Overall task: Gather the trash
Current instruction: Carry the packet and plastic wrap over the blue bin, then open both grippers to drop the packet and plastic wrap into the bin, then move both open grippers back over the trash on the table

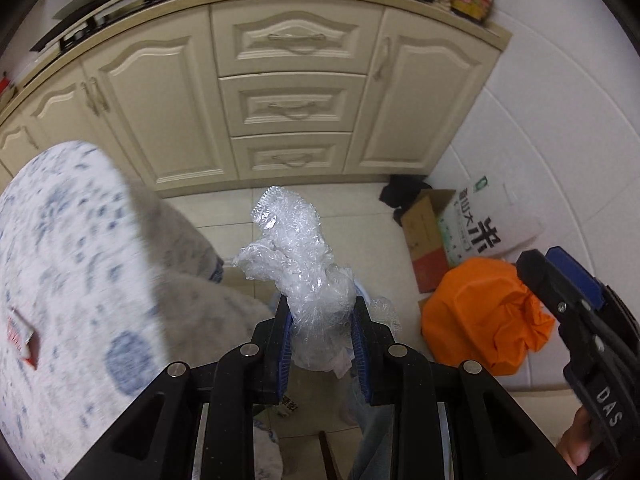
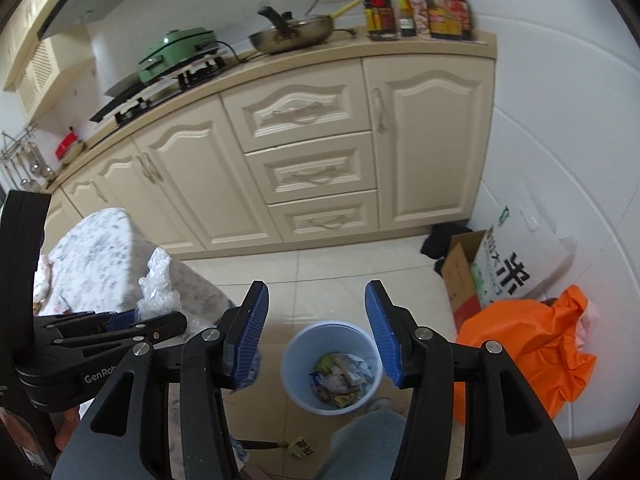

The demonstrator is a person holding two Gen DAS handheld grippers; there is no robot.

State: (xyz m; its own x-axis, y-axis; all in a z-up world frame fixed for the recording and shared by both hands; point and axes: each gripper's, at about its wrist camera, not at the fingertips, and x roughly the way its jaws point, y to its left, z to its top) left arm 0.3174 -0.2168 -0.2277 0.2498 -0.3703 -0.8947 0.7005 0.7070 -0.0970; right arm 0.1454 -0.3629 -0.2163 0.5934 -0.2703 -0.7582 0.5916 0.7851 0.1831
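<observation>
Left tool (image 1: 320, 320) clenched on crumpled plastic wrap (image 1: 298, 248), right tool (image 2: 317, 328) released above bin (image 2: 294, 364).

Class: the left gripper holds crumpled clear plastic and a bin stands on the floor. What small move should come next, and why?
Probably carry the left gripper, shut on the clear plastic, across above the light blue bin before letting go. The bin stands open-topped on the floor tiles with trash already in it, while the plastic looks off to one side of it beside the table.
</observation>
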